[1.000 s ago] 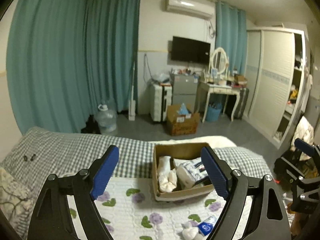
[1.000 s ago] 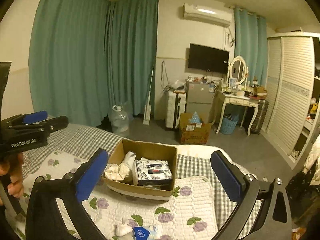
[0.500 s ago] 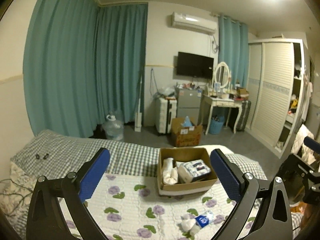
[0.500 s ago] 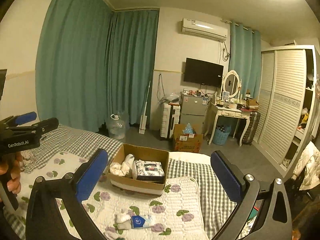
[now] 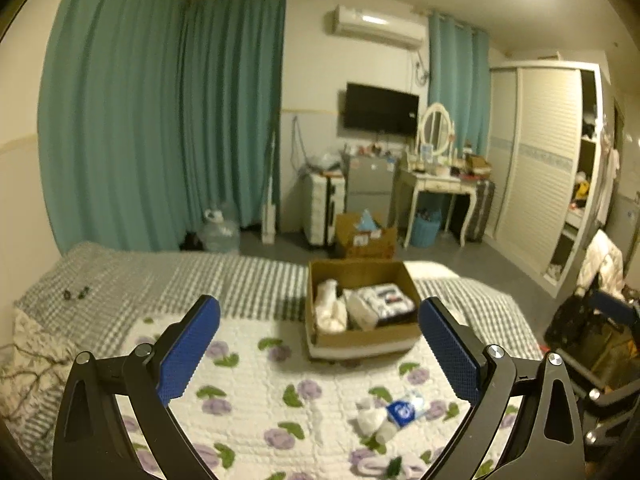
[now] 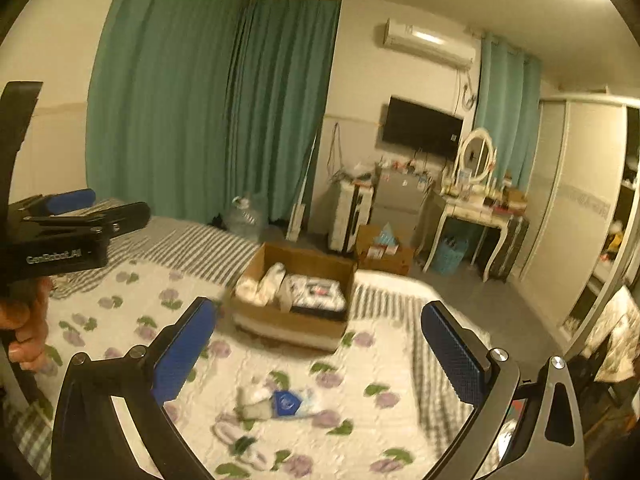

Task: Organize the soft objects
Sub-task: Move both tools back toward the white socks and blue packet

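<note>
A cardboard box [image 5: 362,336] [image 6: 288,322] sits on the bed and holds white cloths [image 5: 329,306] and a patterned tissue pack [image 5: 386,299]. On the floral quilt in front of it lie a white sock roll with a blue-labelled packet [image 5: 394,412] [image 6: 280,400] and a white floral item [image 6: 236,438]. My left gripper [image 5: 320,348] is open and empty, well above and short of the box. My right gripper [image 6: 316,350] is open and empty, also back from the bed. The left gripper's side shows at the left in the right wrist view [image 6: 72,220].
The floral quilt [image 5: 256,396] lies over a checked blanket [image 5: 160,280]. A pillow [image 5: 28,364] is at the left. Beyond the bed are a floor box [image 5: 366,236], a water jug [image 5: 218,232], a dressing table [image 5: 436,184] and a wardrobe [image 5: 548,168].
Both grippers have pulled back and up from the box, so more of the quilt and the loose items on it show. Both stay open.
</note>
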The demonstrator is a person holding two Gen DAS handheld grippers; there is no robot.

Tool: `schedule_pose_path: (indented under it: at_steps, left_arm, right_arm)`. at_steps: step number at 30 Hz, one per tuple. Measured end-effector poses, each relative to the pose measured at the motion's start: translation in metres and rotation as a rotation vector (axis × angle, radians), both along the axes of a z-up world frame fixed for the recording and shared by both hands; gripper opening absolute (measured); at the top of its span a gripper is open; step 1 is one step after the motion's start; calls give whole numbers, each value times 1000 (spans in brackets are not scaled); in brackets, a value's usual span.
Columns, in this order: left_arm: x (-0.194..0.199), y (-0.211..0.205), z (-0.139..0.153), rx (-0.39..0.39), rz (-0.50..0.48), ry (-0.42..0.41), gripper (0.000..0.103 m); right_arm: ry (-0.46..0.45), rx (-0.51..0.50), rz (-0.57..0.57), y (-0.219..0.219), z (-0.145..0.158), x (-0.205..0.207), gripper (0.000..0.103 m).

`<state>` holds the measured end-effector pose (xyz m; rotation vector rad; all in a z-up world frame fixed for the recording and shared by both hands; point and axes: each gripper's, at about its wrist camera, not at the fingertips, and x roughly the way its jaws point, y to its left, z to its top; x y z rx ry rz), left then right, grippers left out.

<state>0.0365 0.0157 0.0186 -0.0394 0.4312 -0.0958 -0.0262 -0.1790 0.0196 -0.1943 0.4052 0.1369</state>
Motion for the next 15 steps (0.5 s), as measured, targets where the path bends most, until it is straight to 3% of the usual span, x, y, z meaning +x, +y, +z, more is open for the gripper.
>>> schedule_pose_path:
  at_steps: [4, 6, 15]
  left_arm:
    - [6, -2, -16, 2, -16, 29, 100]
    - [11, -2, -24, 7, -24, 50, 93]
    - [33, 2, -73, 12, -47, 166, 92]
  right_arm:
    - [51, 1, 4, 3, -23, 5, 103]
    - [87, -6, 0, 4, -37, 10, 103]
    - [257, -10, -2, 17, -108, 31, 103]
